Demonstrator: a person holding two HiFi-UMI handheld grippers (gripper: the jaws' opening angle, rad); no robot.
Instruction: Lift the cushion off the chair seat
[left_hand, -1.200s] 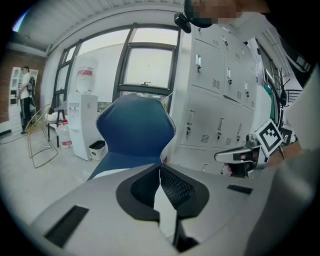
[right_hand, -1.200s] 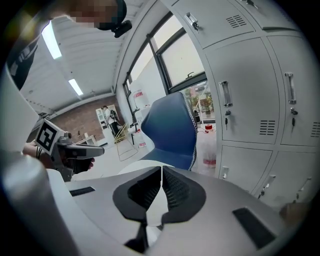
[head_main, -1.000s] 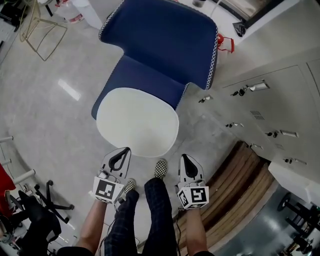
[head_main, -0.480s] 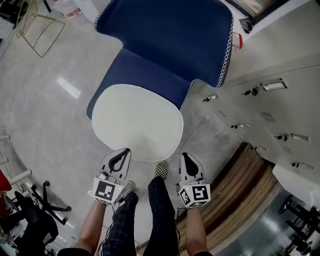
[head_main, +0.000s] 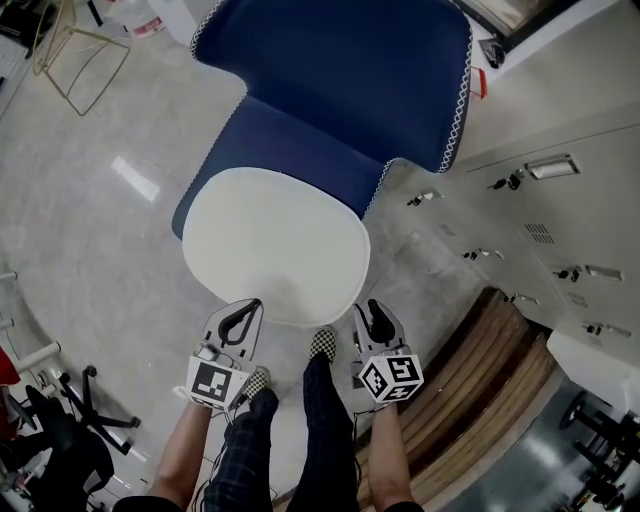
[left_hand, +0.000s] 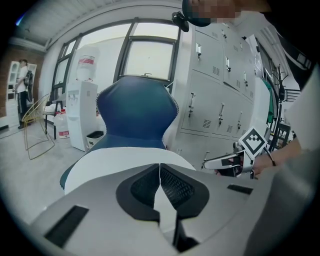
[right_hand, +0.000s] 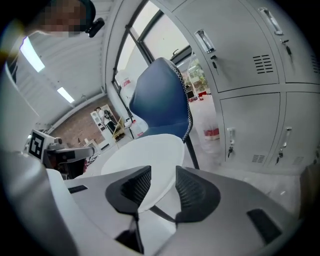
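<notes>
Pale glossy floor (head_main: 90, 230) underfoot, grey metal lockers (head_main: 560, 205) along the right with wooden slats (head_main: 470, 390) at their foot, a gold wire frame (head_main: 80, 55) far left, a water dispenser (left_hand: 82, 112) beside tall windows (left_hand: 150, 52), strip lights (right_hand: 65, 94) overhead.

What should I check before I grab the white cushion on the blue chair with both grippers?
1. The cushion lies flat on the chair seat: ok.
2. The cushion top is bare, with nothing resting on it: ok.
3. The left gripper is open for the grab: not ok. Its jaws are together with nothing between them.
4. The right gripper is open: ok. Its jaws have just been opening and stand apart, with nothing between them.
5. The jaws are around the cushion's near edge: not ok. Both grippers are short of it and touch nothing.
</notes>
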